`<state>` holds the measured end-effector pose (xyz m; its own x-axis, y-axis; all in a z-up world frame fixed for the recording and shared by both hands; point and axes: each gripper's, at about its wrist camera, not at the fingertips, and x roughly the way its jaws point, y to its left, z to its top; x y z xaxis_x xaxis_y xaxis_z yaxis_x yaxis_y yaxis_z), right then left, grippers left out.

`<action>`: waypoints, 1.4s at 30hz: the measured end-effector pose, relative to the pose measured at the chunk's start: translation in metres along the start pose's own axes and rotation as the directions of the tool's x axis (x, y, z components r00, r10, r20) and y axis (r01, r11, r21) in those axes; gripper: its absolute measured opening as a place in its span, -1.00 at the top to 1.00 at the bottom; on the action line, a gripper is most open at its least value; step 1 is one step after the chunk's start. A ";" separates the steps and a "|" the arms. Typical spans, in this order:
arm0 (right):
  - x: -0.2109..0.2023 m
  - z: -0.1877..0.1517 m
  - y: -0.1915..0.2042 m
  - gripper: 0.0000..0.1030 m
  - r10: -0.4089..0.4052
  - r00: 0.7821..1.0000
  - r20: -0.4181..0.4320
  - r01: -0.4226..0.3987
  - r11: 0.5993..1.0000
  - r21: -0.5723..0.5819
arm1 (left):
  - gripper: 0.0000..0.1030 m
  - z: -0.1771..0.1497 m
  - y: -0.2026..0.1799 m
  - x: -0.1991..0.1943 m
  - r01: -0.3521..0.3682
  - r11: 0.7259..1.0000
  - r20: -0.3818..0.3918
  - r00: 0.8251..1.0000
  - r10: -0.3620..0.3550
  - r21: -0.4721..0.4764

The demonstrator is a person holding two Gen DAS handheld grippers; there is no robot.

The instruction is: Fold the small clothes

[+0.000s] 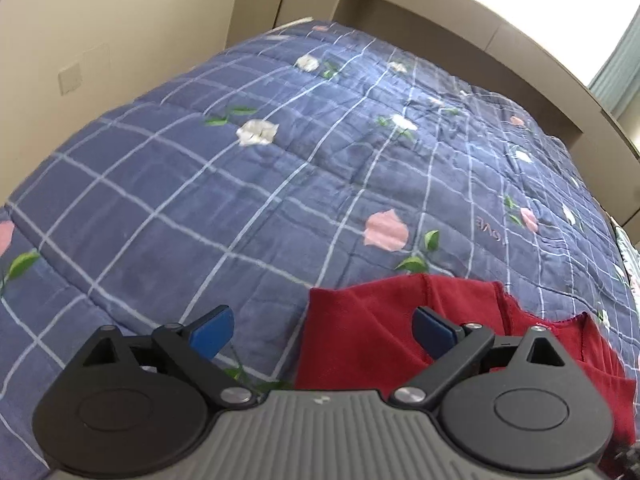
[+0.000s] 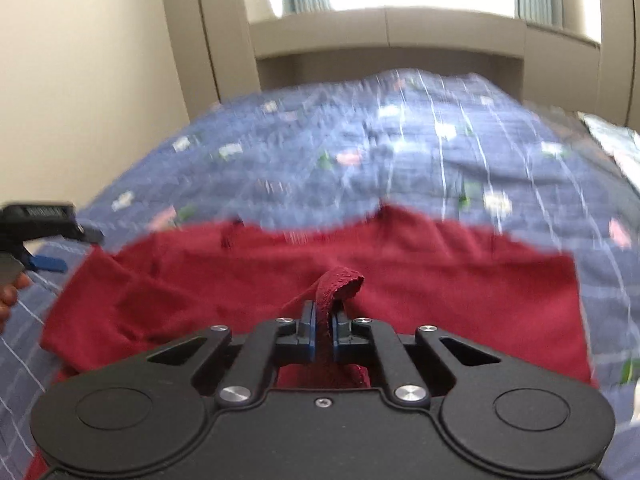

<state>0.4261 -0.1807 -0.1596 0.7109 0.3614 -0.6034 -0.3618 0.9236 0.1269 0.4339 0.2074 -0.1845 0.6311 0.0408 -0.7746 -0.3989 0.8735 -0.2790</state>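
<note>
A dark red garment [image 2: 360, 280] lies spread on a blue checked quilt with flowers [image 2: 360, 152]. My right gripper [image 2: 323, 320] is shut on a lifted hem of the red garment, and the pinched cloth stands up in a loop between its blue pads. In the left wrist view the red garment [image 1: 360, 332] fills the lower right. My left gripper [image 1: 324, 332] is open, its left blue pad over the quilt [image 1: 240, 200] and its right one over the garment's left edge. In the right wrist view the left gripper [image 2: 48, 256] shows at the far left, beside the garment's left sleeve.
The bed reaches to a beige headboard shelf [image 2: 384, 36] under a bright window with curtains. A beige wall [image 1: 100, 40] runs along the bed's left side. A person's fingers [image 2: 10, 296] show at the left edge. A patterned pillow [image 2: 616, 136] lies at far right.
</note>
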 end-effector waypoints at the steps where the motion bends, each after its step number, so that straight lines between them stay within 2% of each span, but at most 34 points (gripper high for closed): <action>1: -0.004 0.008 0.000 0.86 0.010 1.000 0.026 -0.009 1.000 -0.022 | -0.91 0.000 -0.003 -0.002 0.001 1.000 0.010 1.000 -0.001 0.007; 5: -0.020 0.034 -0.001 0.86 0.037 0.989 0.146 -0.021 0.994 -0.110 | -0.92 0.000 -0.012 -0.013 0.021 0.999 0.051 0.998 -0.022 0.028; 7: -0.019 0.039 -0.007 0.86 0.014 0.987 0.161 0.006 0.992 -0.123 | -0.92 -0.001 -0.017 -0.016 0.026 0.999 0.063 0.998 -0.028 0.038; 10: -0.005 0.036 -0.025 0.86 -0.038 0.994 0.107 0.045 0.997 -0.067 | -0.94 -0.005 -0.022 -0.015 0.029 0.998 0.075 0.997 -0.033 0.051; 13: 0.009 0.023 -0.049 0.86 -0.092 0.995 0.034 0.090 0.995 0.039 | -0.94 -0.009 -0.026 -0.008 0.014 0.997 0.055 0.998 -0.018 0.072; 16: 0.020 0.006 -0.066 0.84 -0.100 0.995 -0.025 0.102 0.988 0.116 | -0.94 -0.011 -0.025 0.001 0.009 0.997 0.035 0.999 -0.011 0.071; 21: 0.030 -0.011 -0.072 0.83 -0.105 0.992 -0.066 0.113 0.985 0.131 | -0.88 -0.012 -0.017 0.020 -0.009 0.999 -0.009 1.000 0.009 0.032; 24: 0.028 -0.008 -0.066 0.83 -0.095 0.994 -0.047 0.099 0.990 0.101 | -0.63 -0.012 -0.016 0.023 0.020 1.000 -0.015 1.000 -0.020 0.016; 25: 0.025 -0.005 -0.064 0.83 -0.092 0.995 -0.033 0.095 0.992 0.087 | -0.37 -0.012 -0.017 0.022 0.032 0.999 -0.009 0.999 -0.032 0.024; 26: 0.022 0.000 -0.061 0.84 -0.086 0.996 -0.016 0.087 0.993 0.075 | 0.01 -0.011 -0.018 0.022 0.046 0.998 -0.011 0.999 -0.046 0.034; 28: 0.016 0.009 -0.056 0.84 -0.062 0.998 0.024 0.060 0.997 0.051 | 0.36 -0.010 -0.023 0.022 0.062 0.997 -0.021 0.998 -0.061 0.050; 31: 0.005 0.025 -0.049 0.84 -0.035 0.996 0.082 0.034 0.999 0.017 | 0.88 -0.009 -0.029 0.017 0.073 0.994 0.014 0.997 -0.074 0.080; 35: 0.004 0.036 -0.050 0.84 -0.047 0.993 0.111 0.045 0.999 0.025 | 0.89 -0.005 -0.034 0.003 0.071 0.993 0.109 0.991 -0.081 0.093; 37: 0.016 0.032 -0.057 0.84 -0.074 0.995 0.062 0.071 0.996 0.052 | 0.89 -0.002 -0.033 0.002 0.064 0.995 0.130 0.989 -0.075 0.080; 42: 0.046 0.010 -0.079 0.84 -0.100 0.993 -0.065 0.110 0.979 0.170 | 0.89 -0.003 -0.028 0.021 0.033 0.995 0.094 0.995 -0.041 0.089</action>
<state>0.4937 -0.2352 -0.1893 0.7024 0.2583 -0.6632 -0.1741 0.9659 0.1918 0.4568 0.1824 -0.1946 0.7067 0.0499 -0.7057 -0.3169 0.9141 -0.2528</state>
